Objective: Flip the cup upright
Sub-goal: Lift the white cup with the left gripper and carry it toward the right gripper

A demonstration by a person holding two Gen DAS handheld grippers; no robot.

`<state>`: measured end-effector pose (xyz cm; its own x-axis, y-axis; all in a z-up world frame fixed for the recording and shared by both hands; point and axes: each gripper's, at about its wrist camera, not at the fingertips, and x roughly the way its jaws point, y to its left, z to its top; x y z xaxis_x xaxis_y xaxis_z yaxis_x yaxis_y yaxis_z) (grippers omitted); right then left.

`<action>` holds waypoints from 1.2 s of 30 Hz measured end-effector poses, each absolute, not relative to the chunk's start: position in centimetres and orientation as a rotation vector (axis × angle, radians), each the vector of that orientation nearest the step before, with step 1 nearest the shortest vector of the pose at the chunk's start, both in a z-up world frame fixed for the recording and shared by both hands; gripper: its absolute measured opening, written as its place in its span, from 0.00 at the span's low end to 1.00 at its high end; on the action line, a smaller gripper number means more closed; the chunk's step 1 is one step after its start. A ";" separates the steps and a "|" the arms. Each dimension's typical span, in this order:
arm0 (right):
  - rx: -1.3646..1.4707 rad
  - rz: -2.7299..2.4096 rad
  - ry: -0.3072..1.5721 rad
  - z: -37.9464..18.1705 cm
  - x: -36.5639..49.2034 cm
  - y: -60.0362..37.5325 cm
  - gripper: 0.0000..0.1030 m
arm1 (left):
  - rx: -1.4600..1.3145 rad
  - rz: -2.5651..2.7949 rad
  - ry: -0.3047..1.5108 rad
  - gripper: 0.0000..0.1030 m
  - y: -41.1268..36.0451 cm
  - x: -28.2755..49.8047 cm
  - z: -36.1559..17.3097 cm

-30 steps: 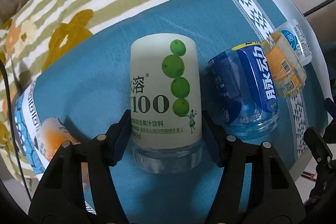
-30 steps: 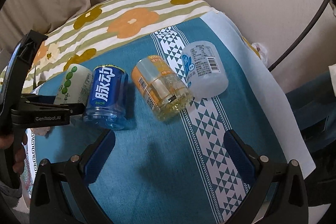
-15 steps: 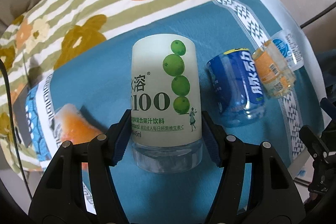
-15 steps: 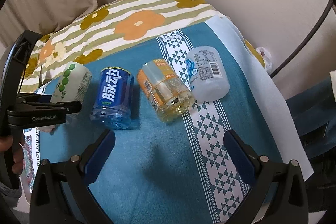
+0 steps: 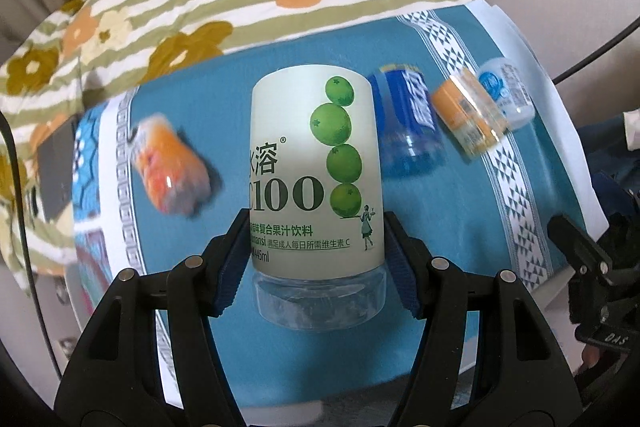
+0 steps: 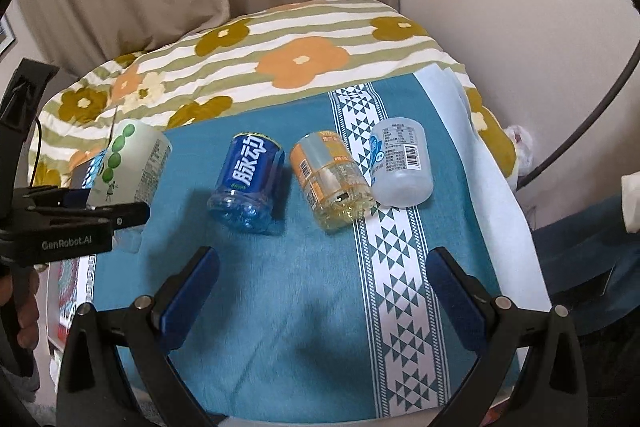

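My left gripper (image 5: 316, 251) is shut on a white cup with green fruit print (image 5: 316, 179) and holds it lifted off the teal cloth (image 5: 280, 327), clear base toward me. It also shows in the right wrist view (image 6: 128, 163), tilted, at the far left. A blue cup (image 6: 248, 179), an orange cup (image 6: 332, 183) and a white-labelled clear cup (image 6: 400, 163) lie on their sides in a row. My right gripper (image 6: 320, 283) is open and empty, hovering in front of the row.
A blurred orange cup (image 5: 172, 167) lies at the left of the teal cloth. A floral striped cloth (image 6: 248, 51) covers the back. The table's right edge (image 6: 512, 219) drops off beside a dark curved frame.
My left gripper has risen with the white cup, so the table looks farther away. The right gripper has pulled back a little and stayed open.
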<state>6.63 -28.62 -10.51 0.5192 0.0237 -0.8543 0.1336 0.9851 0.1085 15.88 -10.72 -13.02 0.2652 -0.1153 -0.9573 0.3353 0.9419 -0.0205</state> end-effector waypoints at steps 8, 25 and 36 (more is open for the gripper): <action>0.136 0.001 1.036 -11.5 4.3 -29.5 1.00 | 0.123 -0.251 1.329 0.66 -11.3 10.8 -15.9; 0.120 0.039 1.093 -14.6 1.8 -31.5 1.00 | 0.044 -0.175 1.388 0.72 -12.5 8.8 -20.9; 0.115 0.047 1.084 -14.3 1.2 -31.5 1.00 | 0.054 -0.170 1.355 0.93 -12.4 8.1 -20.0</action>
